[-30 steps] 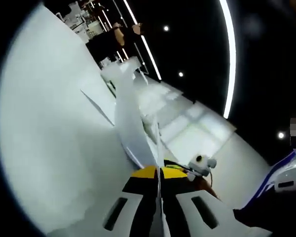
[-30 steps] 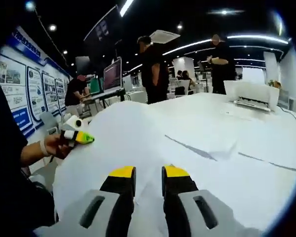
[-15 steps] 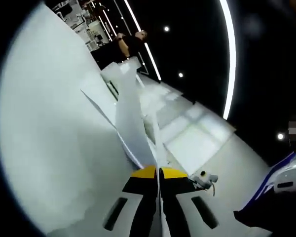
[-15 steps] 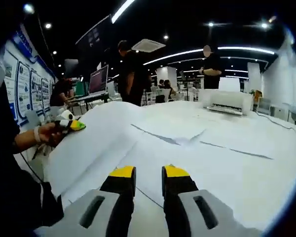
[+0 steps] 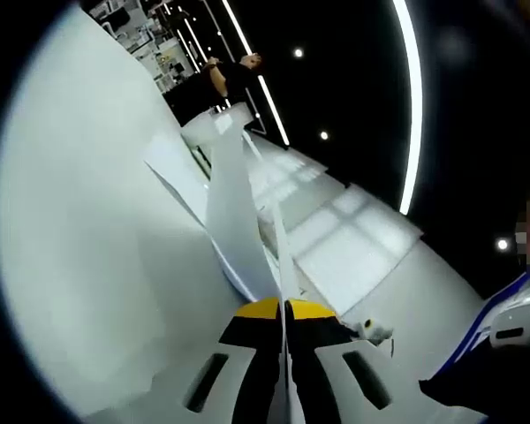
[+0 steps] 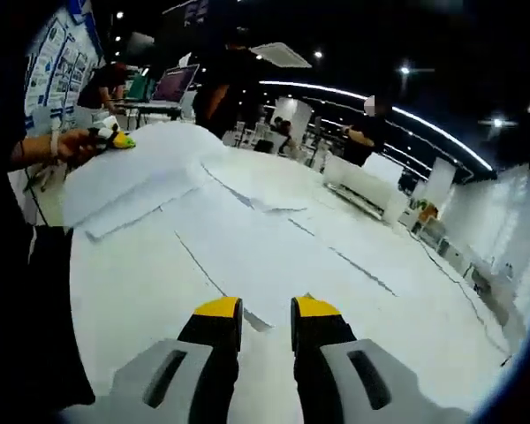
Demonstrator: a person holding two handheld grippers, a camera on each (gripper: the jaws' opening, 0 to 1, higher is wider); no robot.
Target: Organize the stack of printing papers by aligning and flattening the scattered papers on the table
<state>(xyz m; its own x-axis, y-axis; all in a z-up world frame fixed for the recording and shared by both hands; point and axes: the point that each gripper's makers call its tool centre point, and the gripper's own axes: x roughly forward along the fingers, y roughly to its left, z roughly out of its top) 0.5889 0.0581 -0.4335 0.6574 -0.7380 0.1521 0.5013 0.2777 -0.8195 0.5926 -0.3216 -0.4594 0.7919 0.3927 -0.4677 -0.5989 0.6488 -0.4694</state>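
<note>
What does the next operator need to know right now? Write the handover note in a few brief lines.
Left gripper: fingers shut on the edge of a paper sheet, which is lifted off the table; in the right gripper view it is at the far left with a raised wad of sheets.
Right gripper: open, holding nothing, fingers apart above the table near a sheet corner.
Papers: loose sheets lie spread and overlapping across the table, edges at mixed angles.
Done: one bunch gathered in the left gripper.
Left: gather the spread sheets, square the edges, press the stack flat.
</note>
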